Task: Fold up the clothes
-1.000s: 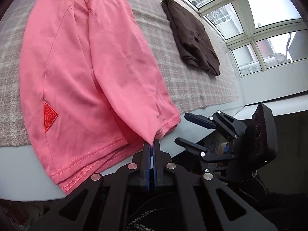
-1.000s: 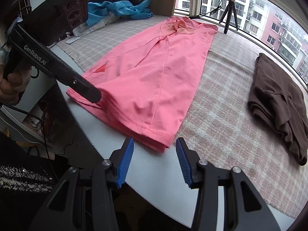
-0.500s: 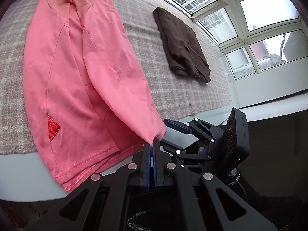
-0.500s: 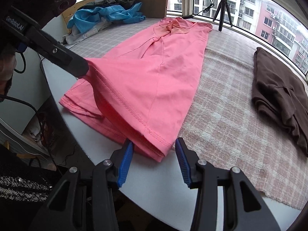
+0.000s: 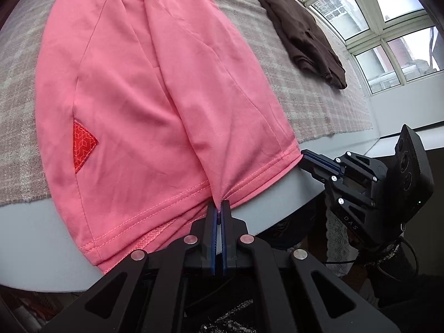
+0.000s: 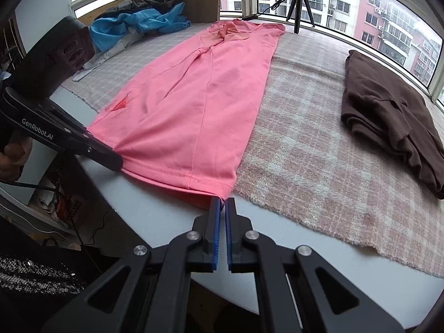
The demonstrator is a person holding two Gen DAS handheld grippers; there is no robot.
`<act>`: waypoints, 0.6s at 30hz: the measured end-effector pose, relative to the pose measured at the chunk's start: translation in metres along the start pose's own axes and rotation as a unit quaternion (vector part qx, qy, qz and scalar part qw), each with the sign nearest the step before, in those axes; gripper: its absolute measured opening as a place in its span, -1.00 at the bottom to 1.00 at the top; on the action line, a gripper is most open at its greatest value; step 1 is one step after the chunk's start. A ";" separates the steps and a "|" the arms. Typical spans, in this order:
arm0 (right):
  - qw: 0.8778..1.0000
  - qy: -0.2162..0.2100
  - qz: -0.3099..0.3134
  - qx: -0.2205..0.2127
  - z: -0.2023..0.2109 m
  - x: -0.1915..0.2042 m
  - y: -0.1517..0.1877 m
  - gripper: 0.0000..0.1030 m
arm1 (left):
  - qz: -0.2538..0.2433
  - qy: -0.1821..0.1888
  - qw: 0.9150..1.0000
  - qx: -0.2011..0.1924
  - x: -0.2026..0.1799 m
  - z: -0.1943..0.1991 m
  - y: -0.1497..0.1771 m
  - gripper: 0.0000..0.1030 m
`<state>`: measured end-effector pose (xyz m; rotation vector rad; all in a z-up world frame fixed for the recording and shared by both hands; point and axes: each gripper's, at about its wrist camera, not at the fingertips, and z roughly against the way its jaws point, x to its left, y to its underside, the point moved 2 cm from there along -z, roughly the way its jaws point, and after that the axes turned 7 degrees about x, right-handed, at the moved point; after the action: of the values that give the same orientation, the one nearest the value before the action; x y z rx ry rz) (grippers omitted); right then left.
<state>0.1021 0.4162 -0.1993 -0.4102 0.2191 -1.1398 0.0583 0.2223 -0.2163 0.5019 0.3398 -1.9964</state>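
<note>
While both claws pinch the near hem of the pink T-shirt (image 6: pixel 194 105), the grips look thin enough to fail. The right claw (image 6: pixel 222 202), whose jaws have just been closing, is pressed together on the very tip of the hem's corner, so a quick lift could pull the cloth free. The left claw (image 5: pixel 218 209) is shut on a small gathered tuck of hem further along, and puckers fan out from it; uneven pulls would skew the fold. Beyond the claws the shirt lies lengthwise, already folded narrow, partly on the grey bench (image 6: pixel 155 222) edge and mostly on the checked blanket (image 6: pixel 305 144). A layer underneath peeks out below the hem and may be left behind. Off to the right claw's side, well apart, rests a folded brown garment (image 6: pixel 388 111).
</note>
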 end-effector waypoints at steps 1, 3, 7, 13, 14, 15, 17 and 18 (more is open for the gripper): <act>1.000 0.004 0.008 0.011 0.002 0.001 0.003 -0.91 | -0.003 0.005 1.000 -0.006 -0.002 0.008 0.006 -0.94; 1.000 -0.013 0.003 0.011 0.015 -0.004 0.007 -0.89 | -0.004 0.001 1.000 -0.025 -0.001 0.027 0.021 -0.79; 0.994 -0.075 -0.075 -0.012 0.030 -0.031 -0.002 -0.55 | 0.045 -0.055 0.996 -0.061 0.028 0.055 0.044 -0.65; 0.985 -0.119 -0.126 0.003 0.005 -0.044 -0.026 -0.36 | 0.138 -0.062 0.985 -0.082 0.080 0.056 0.042 -0.49; 0.984 -0.124 -0.128 0.010 -0.001 -0.042 -0.029 -0.36 | 0.142 -0.061 0.984 -0.083 0.084 0.055 0.039 -0.47; 0.984 -0.125 -0.129 0.015 -0.006 -0.040 -0.031 -0.36 | 0.143 -0.055 0.985 -0.082 0.084 0.051 0.037 -0.46; 0.984 -0.121 -0.125 0.021 -0.012 -0.037 -0.032 -0.36 | 0.137 -0.044 0.987 -0.072 0.082 0.045 0.034 -0.44; 0.985 -0.119 -0.122 0.024 -0.013 -0.035 -0.033 -0.36 | 0.134 -0.044 0.988 -0.069 0.080 0.042 0.033 -0.44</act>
<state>0.0553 0.4340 -0.1986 -0.5370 -0.0700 -1.3212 0.0469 0.1268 -0.2190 0.3514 0.3338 -1.7149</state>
